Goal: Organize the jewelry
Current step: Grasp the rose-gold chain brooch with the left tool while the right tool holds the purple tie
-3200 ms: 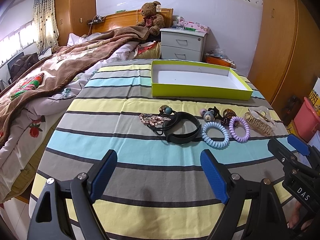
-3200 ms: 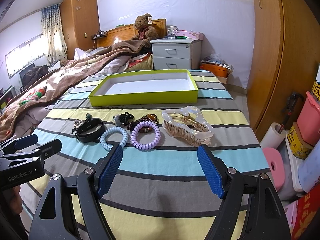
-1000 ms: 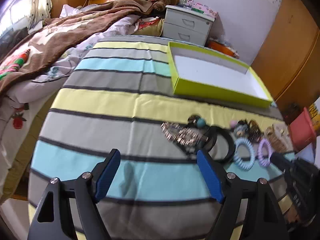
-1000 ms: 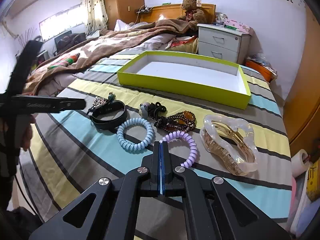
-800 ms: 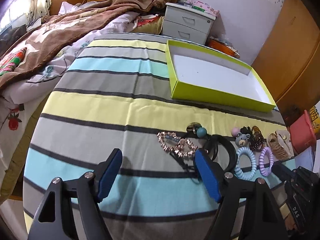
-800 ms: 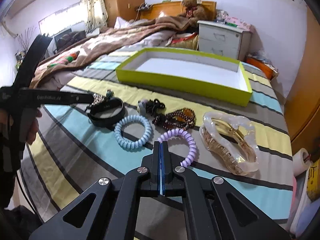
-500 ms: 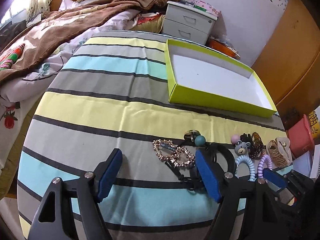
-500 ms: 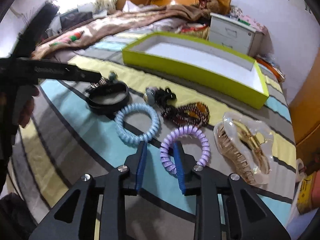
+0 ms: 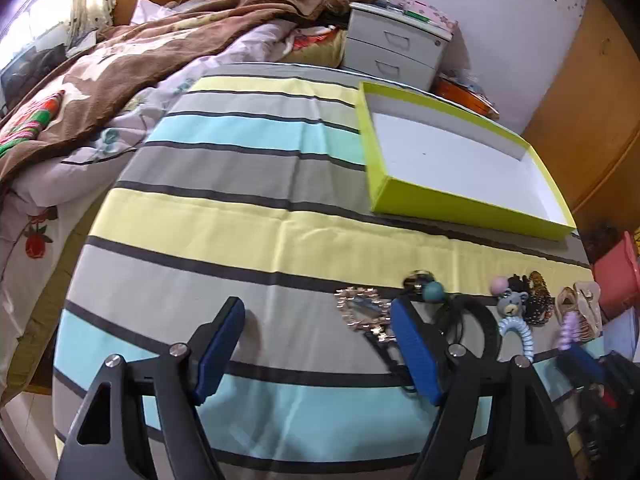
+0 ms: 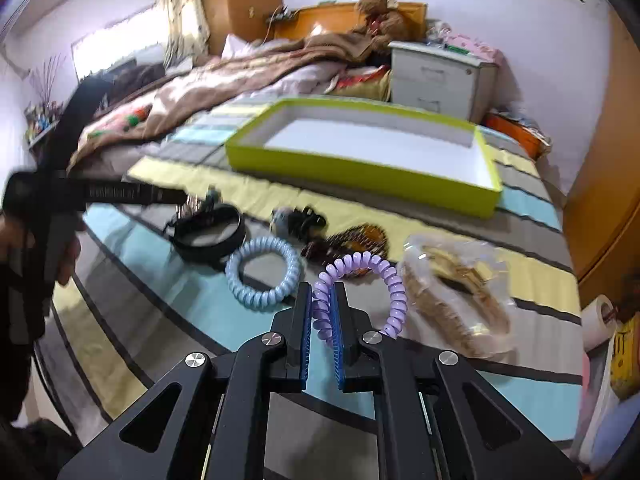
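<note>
My right gripper (image 10: 321, 300) is shut on the near side of the purple coil hair tie (image 10: 376, 272), which rests on the striped cloth. Beside it lie a blue coil hair tie (image 10: 264, 272), a black band (image 10: 208, 236), a brown beaded piece (image 10: 356, 240) and a clear claw clip (image 10: 456, 292). My left gripper (image 9: 316, 340) is open above the cloth; its right finger sits next to the gold rhinestone clip (image 9: 362, 312). The empty lime-green box (image 9: 460, 160) stands farther back, also in the right wrist view (image 10: 360, 168).
A bear hair tie (image 9: 512, 304) and a teal bead tie (image 9: 434, 290) lie in the row. A bed with a brown blanket (image 9: 120, 72) is at the left, a white nightstand (image 9: 396, 48) behind, and a pink bin (image 9: 616, 276) at the right.
My right gripper opened, moved forward and closed on the purple hair tie. My left gripper moved forward and down beside the gold clip, staying open.
</note>
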Demonstrator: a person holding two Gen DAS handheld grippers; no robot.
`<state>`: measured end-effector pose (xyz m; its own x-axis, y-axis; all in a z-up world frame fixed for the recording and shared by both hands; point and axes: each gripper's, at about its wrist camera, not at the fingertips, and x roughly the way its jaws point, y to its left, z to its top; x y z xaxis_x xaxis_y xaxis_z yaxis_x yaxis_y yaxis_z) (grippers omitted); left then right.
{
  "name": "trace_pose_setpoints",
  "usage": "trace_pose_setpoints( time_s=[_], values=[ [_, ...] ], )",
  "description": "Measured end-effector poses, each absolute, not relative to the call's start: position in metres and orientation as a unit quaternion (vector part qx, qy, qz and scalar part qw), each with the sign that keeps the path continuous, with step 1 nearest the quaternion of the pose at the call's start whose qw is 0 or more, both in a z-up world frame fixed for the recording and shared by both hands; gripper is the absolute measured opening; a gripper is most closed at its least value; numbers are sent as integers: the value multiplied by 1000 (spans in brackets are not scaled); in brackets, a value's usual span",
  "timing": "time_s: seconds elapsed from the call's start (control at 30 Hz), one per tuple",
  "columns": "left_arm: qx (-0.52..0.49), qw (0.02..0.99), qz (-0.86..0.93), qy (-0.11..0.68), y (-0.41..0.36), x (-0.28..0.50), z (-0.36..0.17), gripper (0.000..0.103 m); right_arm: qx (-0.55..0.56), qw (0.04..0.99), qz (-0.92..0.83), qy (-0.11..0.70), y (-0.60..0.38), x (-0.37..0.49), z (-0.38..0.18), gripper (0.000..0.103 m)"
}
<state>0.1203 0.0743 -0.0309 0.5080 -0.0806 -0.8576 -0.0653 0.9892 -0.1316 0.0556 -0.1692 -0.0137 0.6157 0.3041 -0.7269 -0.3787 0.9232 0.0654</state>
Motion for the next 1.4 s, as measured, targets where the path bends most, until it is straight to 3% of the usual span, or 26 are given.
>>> trace_pose_setpoints(
  time_s=[0.13, 0.57, 0.9, 0.97, 1.03, 1.23, 1.4],
  values=[
    [-48, 865, 1, 500, 76, 116, -36, 68, -35, 904, 181, 385, -176, 53, -7, 9],
    [-94, 869, -37, 484, 63, 128, -28, 68, -23, 905, 180, 384, -176, 54, -10, 9],
    [5, 879, -44, 476, 32, 132, -33, 68, -19, 905, 183, 385, -176, 55, -13, 9],
    [-9, 877, -58, 478, 36, 132, -33, 60, -18, 904, 183, 385, -177, 55, -13, 9],
    [-5, 878, -68, 473, 35, 129, -31, 40, -18, 904, 182, 386, -177, 56, -13, 9],
    [-6, 886, -76, 457, 34, 120, -21, 22, -15, 905, 181, 384, -177, 56, -12, 9],
    [-15, 889, -84, 449, 37, 115, -16, 17, -16, 906, 181, 382, -176, 54, -10, 9]
  ],
)
